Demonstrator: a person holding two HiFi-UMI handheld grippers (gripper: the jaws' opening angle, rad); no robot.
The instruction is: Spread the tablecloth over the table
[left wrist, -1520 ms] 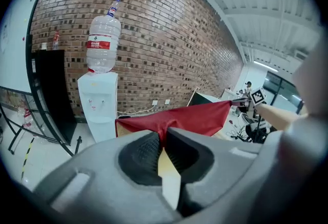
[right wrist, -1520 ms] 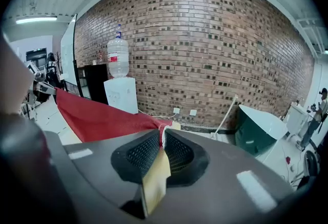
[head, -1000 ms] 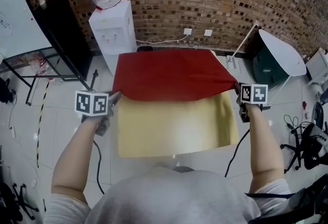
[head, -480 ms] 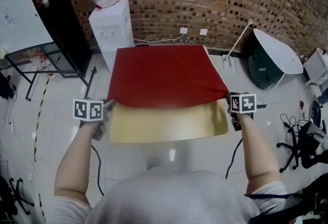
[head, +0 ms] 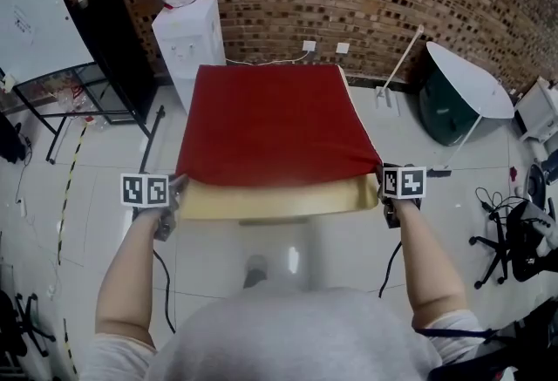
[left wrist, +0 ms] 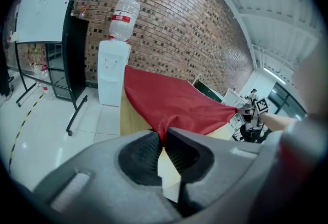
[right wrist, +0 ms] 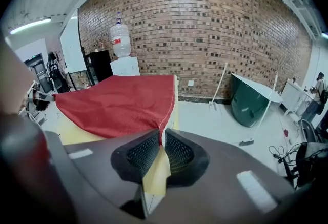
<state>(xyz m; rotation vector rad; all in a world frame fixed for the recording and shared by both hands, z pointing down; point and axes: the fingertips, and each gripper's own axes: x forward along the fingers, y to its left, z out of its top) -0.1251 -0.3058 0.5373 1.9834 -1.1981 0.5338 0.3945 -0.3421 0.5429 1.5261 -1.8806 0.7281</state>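
My left gripper (left wrist: 163, 138) is clenched on one near corner of the soft red fabric tablecloth (head: 270, 126), my right gripper (right wrist: 161, 142) on the other. The cloth covers most of the pale yellow rectangular table (head: 279, 203), leaving a bare strip at six o'clock. It looks light and limp, likely to sag and wrinkle unless pulled taut from the corners. A white water dispenser (head: 187, 35) stands at eleven o'clock, a tipped green round tabletop (head: 453, 105) at two o'clock; neither seems to block the cloth
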